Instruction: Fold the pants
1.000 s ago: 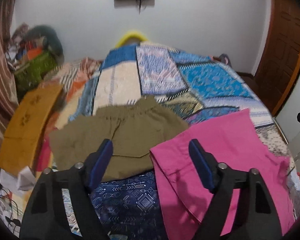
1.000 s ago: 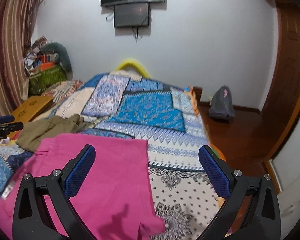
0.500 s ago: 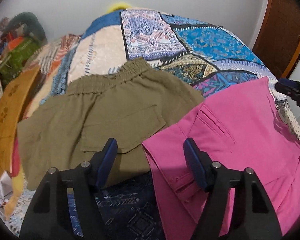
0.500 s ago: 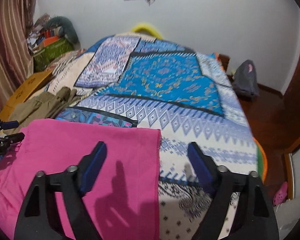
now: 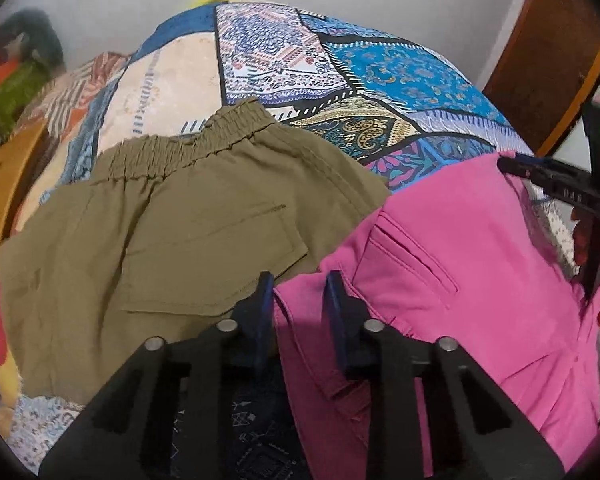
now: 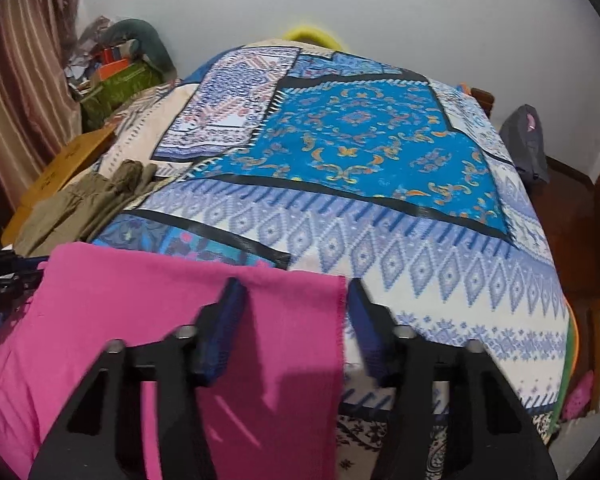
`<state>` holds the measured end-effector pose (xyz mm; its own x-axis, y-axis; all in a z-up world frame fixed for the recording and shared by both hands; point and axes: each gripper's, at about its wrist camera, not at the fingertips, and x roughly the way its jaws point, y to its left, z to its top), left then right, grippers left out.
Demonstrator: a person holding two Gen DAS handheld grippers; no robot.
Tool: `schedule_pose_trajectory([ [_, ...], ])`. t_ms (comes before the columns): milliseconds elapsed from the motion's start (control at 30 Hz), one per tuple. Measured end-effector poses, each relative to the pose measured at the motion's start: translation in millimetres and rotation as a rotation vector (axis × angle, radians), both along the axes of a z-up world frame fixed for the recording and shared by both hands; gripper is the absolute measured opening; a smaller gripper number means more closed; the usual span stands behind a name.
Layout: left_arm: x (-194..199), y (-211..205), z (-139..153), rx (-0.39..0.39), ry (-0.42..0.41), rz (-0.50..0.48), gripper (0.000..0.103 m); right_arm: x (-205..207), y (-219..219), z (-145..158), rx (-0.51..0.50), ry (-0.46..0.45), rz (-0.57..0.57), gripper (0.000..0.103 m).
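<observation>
Pants (image 5: 460, 264), pink, lie flat at the near edge of the bed (image 6: 380, 160), waistband end towards your left and leg end towards your right. Your left claw (image 5: 298, 300) sits at the waistband corner with its jaws narrowed, a small gap showing between them and the pink corner within that gap; whether the fabric is pinched, I cannot tell. Your right claw (image 6: 296, 312) straddles the frayed hem corner with its jaws apart, cloth between them, not clamped. Olive pants (image 5: 172, 240) lie just beside the pink pair on the left, elastic waistband away from you, their edge touching or slightly under the pink fabric. A patchwork bedspread (image 5: 380, 68) covers the bed. A yellow board (image 6: 68, 160) lies along the bed's left edge.
</observation>
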<state>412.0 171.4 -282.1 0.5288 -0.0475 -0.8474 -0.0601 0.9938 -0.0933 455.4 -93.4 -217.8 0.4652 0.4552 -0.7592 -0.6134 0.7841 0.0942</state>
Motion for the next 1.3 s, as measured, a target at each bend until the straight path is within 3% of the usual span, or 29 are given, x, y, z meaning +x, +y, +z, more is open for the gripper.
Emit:
schedule_pose_trajectory([
  [100, -2.9, -7.3, 8.6, 0.062, -0.012, -0.007, 0.015, -3.0, 1.3, 2.6, 0.011, 0.009, -0.011, 0.007],
  [300, -10.1, -12.2, 38.0, 0.154, -0.083, -0.001, 0.012, -9.4, -1.1, 25.2, 0.046, -0.036, -0.047, 0.005],
  [733, -29.4, -19.3, 131.5, 0.16, -0.24, -0.015, 0.012, -41.0, -11.8, 111.2, 0.142, -0.158, -0.064, 0.004],
  [1000, -78.1, -40.0, 167.9, 0.162, -0.263, -0.066, 0.012, -98.8, -39.2, 142.0, 0.171, -0.186, -0.064, 0.004],
  [1300, -155.3, -70.8, 185.8, 0.142, -0.277, -0.139, 0.012, -164.8, -78.7, 154.6, 0.209, -0.172, -0.089, 0.004],
])
